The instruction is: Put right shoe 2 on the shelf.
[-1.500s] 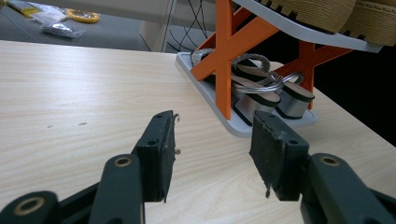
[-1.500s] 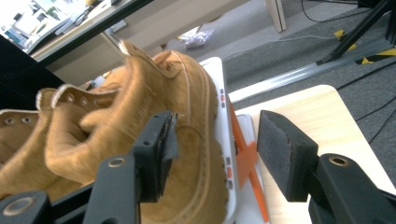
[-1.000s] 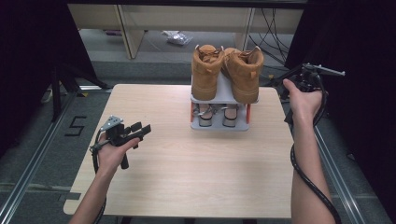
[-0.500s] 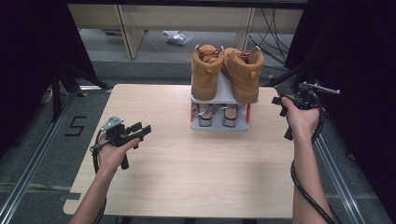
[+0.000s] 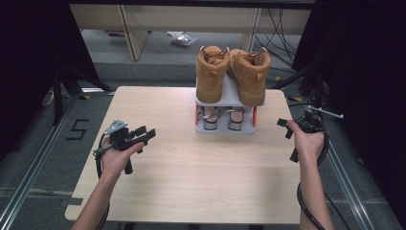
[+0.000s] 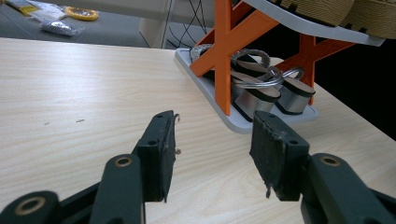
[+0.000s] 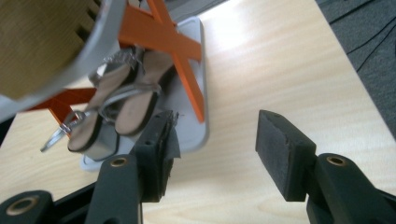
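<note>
Pale wooden table [image 5: 191,191] sits on a grey floor [image 5: 57,158], where a black number five marking [image 5: 78,130] lies just off its left edge. Beyond the far edge, a crumpled clear plastic bag [image 5: 181,38] and black cables [image 5: 282,33].

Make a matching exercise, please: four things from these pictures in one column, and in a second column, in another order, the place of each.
Things:
1. tan boots
2. silver sandals
3. left gripper
4. right gripper

Places:
A. on the lower shelf of the shoe rack
B. over the right edge of the table, beside the rack
C. on the top shelf of the rack
D. over the left part of the table, in front of the rack

Pairs: 1-C, 2-A, 3-D, 4-B
</note>
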Action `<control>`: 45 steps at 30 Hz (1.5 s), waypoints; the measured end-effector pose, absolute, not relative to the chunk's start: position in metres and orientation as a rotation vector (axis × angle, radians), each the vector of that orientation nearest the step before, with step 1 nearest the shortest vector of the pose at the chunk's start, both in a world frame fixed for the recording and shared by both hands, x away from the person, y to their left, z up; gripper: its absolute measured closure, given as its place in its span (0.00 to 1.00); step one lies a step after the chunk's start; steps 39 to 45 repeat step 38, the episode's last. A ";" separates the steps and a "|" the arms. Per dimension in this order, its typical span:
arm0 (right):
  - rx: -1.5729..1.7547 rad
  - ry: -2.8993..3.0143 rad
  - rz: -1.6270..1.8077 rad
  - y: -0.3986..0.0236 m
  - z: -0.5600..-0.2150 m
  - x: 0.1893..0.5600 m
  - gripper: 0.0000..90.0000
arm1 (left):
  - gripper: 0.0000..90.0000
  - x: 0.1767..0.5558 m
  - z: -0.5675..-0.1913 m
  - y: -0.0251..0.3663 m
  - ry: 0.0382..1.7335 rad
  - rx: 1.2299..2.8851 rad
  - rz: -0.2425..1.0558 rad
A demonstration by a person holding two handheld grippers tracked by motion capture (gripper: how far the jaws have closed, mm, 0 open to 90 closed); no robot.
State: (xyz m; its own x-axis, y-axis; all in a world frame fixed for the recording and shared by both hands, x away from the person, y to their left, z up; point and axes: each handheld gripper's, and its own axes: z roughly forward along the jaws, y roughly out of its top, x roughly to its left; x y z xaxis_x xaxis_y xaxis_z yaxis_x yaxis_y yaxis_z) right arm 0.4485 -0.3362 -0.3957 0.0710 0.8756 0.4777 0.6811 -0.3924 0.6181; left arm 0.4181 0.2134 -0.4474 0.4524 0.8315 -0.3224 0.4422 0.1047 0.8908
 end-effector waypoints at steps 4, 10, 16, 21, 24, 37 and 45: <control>2.078 1.614 1.205 -0.338 -0.410 0.441 0.53 | 0.55 0.418 -0.448 0.213 1.164 1.526 0.414; 2.100 1.627 1.219 -0.335 -0.432 0.426 0.53 | 0.55 0.419 -0.449 0.213 1.166 1.528 0.413; 2.139 1.636 1.248 -0.329 -0.454 0.414 0.53 | 0.55 0.419 -0.451 0.212 1.167 1.541 0.415; 2.140 1.651 1.249 -0.326 -0.469 0.406 0.53 | 0.55 0.419 -0.451 0.212 1.167 1.540 0.415; 2.154 1.656 1.245 -0.321 -0.477 0.400 0.53 | 0.55 0.420 -0.451 0.212 1.167 1.541 0.414; 2.095 1.685 1.243 -0.311 -0.479 0.392 0.53 | 0.55 0.420 -0.451 0.211 1.152 1.540 0.401; 2.183 1.652 1.270 -0.308 -0.475 0.389 0.53 | 0.55 0.420 -0.451 0.211 1.152 1.540 0.402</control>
